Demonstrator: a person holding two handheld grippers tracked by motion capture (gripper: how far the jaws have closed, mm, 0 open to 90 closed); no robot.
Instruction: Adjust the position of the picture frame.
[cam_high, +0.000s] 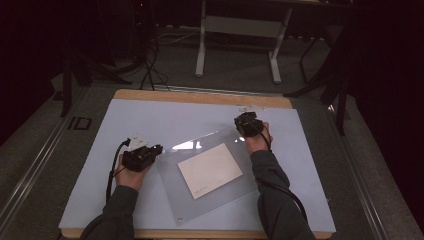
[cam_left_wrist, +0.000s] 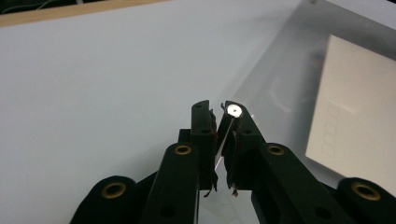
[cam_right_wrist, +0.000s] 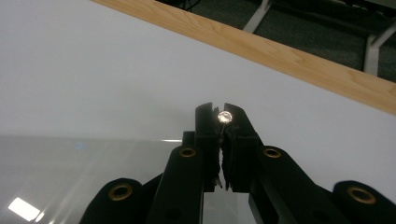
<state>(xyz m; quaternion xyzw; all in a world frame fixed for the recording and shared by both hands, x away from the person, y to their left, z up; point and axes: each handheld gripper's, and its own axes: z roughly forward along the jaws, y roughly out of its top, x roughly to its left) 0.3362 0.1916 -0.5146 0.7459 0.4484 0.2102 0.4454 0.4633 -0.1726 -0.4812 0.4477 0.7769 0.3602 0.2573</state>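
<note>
A clear plastic sheet (cam_high: 172, 192) lies slanted on the white mat, with a white card (cam_high: 210, 170) at its middle. My left gripper (cam_high: 150, 152) is at the sheet's left corner. In the left gripper view its jaws (cam_left_wrist: 219, 114) are shut on the thin edge of the clear sheet (cam_left_wrist: 280, 84), beside a small silver stud (cam_left_wrist: 233, 110). The white card (cam_left_wrist: 359, 116) lies to the right there. My right gripper (cam_high: 247, 124) is at the sheet's far corner. Its jaws (cam_right_wrist: 219, 114) are shut on the clear sheet (cam_right_wrist: 70, 177) at another silver stud (cam_right_wrist: 225, 116).
The white mat (cam_high: 150, 120) covers a wooden table whose far edge (cam_high: 200, 96) shows as a tan strip. Another small stud (cam_high: 180, 218) marks the sheet's near corner. A white table frame (cam_high: 200, 50) and dark cables stand on the floor beyond.
</note>
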